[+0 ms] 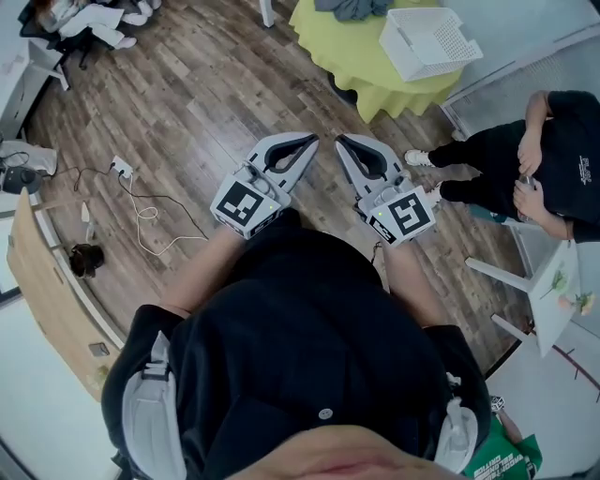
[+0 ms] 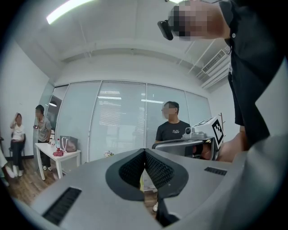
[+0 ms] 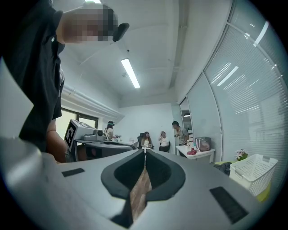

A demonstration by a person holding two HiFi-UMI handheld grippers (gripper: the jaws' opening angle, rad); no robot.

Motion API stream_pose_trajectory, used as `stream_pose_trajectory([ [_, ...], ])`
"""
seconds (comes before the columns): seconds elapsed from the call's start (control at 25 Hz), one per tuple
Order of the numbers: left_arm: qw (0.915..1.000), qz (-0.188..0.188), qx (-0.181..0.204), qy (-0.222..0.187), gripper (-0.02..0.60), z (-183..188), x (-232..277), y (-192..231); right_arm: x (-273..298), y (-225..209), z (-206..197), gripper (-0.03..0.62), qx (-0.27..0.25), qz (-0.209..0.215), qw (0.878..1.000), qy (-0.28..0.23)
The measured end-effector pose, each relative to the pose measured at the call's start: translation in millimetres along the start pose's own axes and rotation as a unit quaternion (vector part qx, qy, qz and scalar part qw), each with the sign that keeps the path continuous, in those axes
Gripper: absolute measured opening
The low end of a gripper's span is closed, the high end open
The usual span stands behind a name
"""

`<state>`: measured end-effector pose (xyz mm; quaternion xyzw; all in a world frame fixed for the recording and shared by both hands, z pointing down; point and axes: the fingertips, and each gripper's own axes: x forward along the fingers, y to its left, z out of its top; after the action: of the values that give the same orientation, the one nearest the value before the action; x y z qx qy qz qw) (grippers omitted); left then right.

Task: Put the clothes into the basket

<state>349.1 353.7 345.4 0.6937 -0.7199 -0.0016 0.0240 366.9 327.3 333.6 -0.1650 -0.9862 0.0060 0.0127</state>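
The person stands on the wood floor with both tools held level in front of the body, pointing toward the far table with the yellow cloth. The left gripper is clenched with nothing in it, its ribbed pads meeting at the tip. The right gripper is pinched closed and empty too.

The clothes, a grey heap, lie at the far side of that table, just left of the white basket, which sits on the table's right part. Both are well apart from the grippers.

With nothing in hand, I judge this to be the approach, before any pick. The next move calls for closing the gap to the table, opening one pair of jaws and taking hold of the grey cloth. Then it has to go right, over the basket's rim. Another person stands at the right, near the table, and is worth giving room.
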Motion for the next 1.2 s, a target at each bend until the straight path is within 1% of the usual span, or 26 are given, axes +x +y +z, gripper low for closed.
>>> stream_pose_trajectory([
  [0.28, 0.9997, -0.022, 0.006, 0.007, 0.009, 5, 3, 73, 72, -16, 2, 0.029, 0.003, -0.015, 1.0, 0.009],
  [0.52, 0.9992, -0.038, 0.008, 0.003, 0.009, 8, -5, 125, 125, -24, 2, 0.029, 0.004, -0.03, 0.999, 0.012],
  [0.68, 0.9991, -0.041, 0.008, 0.007, 0.009, 1, -11, 150, 148, -29, 1, 0.029, 0.006, -0.043, 0.999, 0.009],
  [0.88, 0.9993, -0.035, 0.004, 0.006, 0.009, 1, -6, 172, 166, -39, -2, 0.029, 0.007, -0.044, 0.999, 0.013],
  [1.2, 0.9996, -0.023, 0.01, 0.01, 0.009, 1, 29, 205, 186, -85, -6, 0.029, 0.006, -0.038, 0.999, 0.007],
])
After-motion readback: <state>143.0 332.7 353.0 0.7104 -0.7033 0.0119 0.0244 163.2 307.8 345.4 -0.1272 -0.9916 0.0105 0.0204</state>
